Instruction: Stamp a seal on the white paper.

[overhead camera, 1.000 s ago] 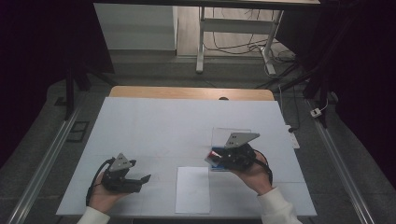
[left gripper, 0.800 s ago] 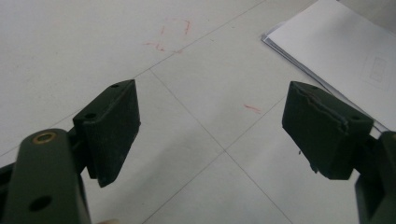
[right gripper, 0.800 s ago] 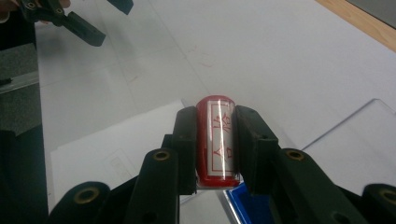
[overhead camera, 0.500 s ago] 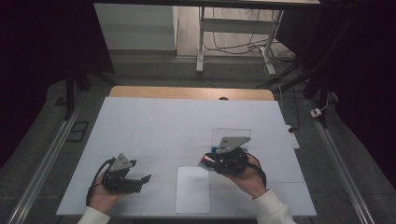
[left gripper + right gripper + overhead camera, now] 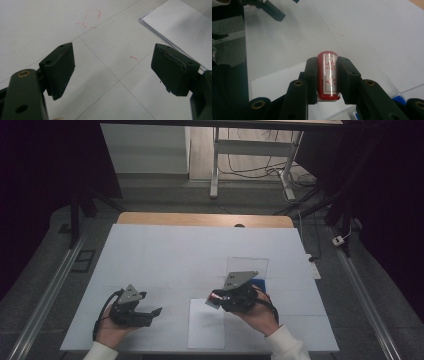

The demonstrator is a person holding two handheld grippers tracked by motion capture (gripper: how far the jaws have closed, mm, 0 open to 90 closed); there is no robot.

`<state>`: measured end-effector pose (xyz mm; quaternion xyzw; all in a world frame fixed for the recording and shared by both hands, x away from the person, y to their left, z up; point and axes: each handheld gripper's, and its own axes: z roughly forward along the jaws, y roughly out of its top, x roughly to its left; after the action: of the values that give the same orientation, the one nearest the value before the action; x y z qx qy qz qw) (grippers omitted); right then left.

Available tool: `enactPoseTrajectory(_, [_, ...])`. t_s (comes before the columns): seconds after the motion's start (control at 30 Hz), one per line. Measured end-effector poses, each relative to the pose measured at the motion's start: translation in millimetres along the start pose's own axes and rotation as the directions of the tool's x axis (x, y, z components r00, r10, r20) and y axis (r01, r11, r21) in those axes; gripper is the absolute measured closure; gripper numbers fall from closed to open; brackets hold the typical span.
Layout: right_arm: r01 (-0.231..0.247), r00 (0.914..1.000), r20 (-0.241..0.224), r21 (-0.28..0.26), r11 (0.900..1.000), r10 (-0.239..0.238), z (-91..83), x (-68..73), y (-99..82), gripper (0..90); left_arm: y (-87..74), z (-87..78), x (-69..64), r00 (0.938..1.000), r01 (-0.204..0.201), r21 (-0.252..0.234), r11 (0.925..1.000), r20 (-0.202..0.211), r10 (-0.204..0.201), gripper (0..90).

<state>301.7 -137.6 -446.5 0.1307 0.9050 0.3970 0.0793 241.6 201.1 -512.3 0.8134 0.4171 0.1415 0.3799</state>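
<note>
My right gripper (image 5: 327, 75) is shut on a small red stamp (image 5: 328, 75) whose white face bears red characters. In the high view that right gripper (image 5: 215, 299) hovers at the upper right corner of a white sheet of paper (image 5: 206, 327) near the table's front edge, with the stamp (image 5: 216, 298) pointing left. To the left of the sheet, my left gripper (image 5: 152, 312) rests low over the table with its jaws wide apart. In its own view the left gripper (image 5: 112, 70) has nothing between its pads, and the paper (image 5: 185, 30) lies at the upper right.
The white tabletop (image 5: 175, 255) carries faint lines and red marks (image 5: 91, 18). A clear plastic sheet (image 5: 247, 266) and a blue item (image 5: 263, 284) lie just behind the right hand. A wooden strip (image 5: 200, 219) borders the table's far edge.
My right gripper with the stamp has moved left and down, closer to the paper's corner. The left gripper has stayed put.
</note>
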Motion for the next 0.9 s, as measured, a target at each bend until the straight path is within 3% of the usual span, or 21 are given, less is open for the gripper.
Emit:
enactPoseTrajectory(0.37, [0.03,0.9991,-0.032,0.064,0.9975,-0.028,20.4,11.8,-3.9,69.8,-0.4,-0.3,0.3,1.0,0.001,0.001,1.0,-0.001,-0.001,19.4])
enactPoseTrajectory(0.9, [0.047,0.9986,-0.031,0.116,0.9921,-0.044,37.9,15.5,-11.4,69.8,-0.3,-0.7,0.3,1.0,-0.004,0.003,1.0,-0.001,0.004,19.4])
